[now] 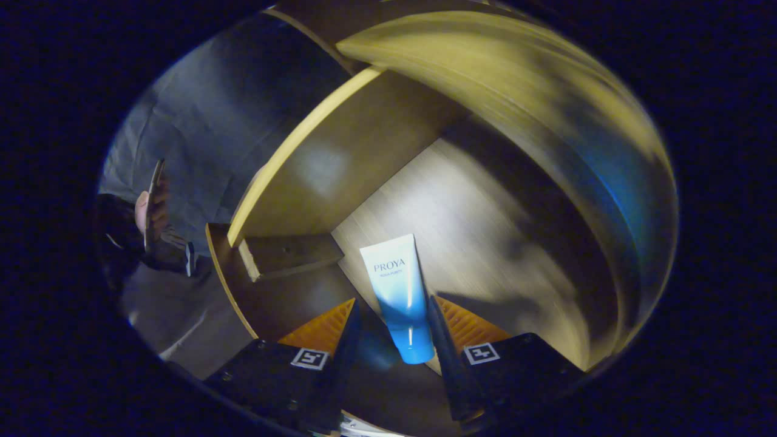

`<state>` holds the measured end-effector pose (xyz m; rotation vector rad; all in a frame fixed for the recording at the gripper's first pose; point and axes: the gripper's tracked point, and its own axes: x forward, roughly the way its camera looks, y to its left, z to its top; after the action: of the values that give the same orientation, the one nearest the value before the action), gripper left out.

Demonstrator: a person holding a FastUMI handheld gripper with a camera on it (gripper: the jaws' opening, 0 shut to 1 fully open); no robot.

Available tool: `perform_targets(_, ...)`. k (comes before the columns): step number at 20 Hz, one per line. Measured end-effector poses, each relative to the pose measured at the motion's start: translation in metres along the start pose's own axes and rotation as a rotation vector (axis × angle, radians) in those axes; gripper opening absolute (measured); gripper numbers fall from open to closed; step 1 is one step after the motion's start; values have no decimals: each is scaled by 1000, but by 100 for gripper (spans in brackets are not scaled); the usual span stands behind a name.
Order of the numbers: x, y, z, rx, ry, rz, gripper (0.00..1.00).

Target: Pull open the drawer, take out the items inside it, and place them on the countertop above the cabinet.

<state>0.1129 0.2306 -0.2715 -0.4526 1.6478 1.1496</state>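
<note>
Fingers [391, 315] straddle tube [397, 291] inside open drawer [473, 200].

Camera rides the hand-held gripper [391, 315], looking closely down into the drawer [461, 200].

Drawer [461, 200]: wood-grain laminate, smooth, faint sheen. Tube [397, 291] on drawer floor, between gripper [391, 315] fingers spread apart: glossy plastic.
</note>
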Motion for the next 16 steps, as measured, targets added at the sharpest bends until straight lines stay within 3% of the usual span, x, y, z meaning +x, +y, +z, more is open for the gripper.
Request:
perform_targets(6, 3, 0, -8, 47, 56, -4, 66)
perform_targets(8, 7, -7, -8, 55, 44, -59, 66)
perform_targets(11, 8, -7, -7, 59, 50, -62, 29)
perform_targets(13, 6, -9, -6, 50, 33, -84, 19)
perform_targets(16, -2, -20, 5, 36, -41, -165, 19)
